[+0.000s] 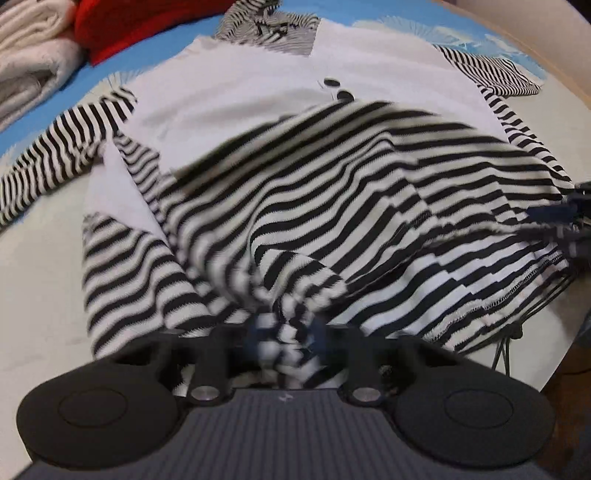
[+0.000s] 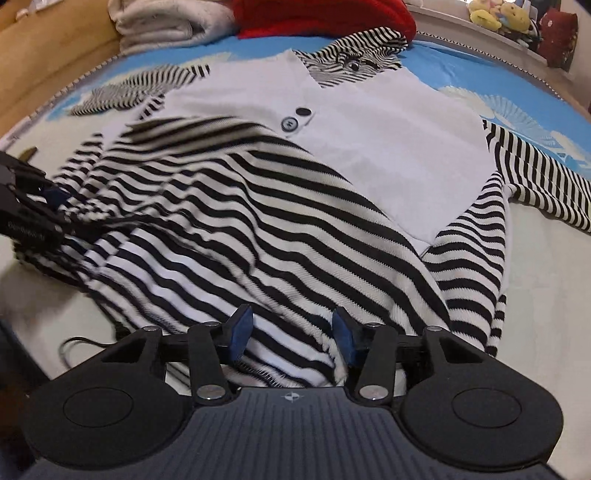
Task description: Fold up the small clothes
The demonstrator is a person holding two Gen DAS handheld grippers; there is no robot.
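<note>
Striped top [image 2: 229, 206]; buttons [image 2: 295, 118] sharp only for right claw [image 2: 291, 334].

Red cloth [image 2: 325, 16], plush toys [image 2: 498, 16]

My shirt [image 1: 332, 192]: black/white stripes w/ plain white front panel [image 2: 388, 147], 2 dark buttons [image 2: 295, 118] on it. Sheet [image 1: 177, 55] under it: bright blue at 12 o'clock w/ white fan prints, pale cream nearer me. Red cloth [image 2: 325, 16] at 12, off-white towels [image 1: 33, 62] at 10. My right gripper [image 2: 291, 339]: black, blue pads.
</note>
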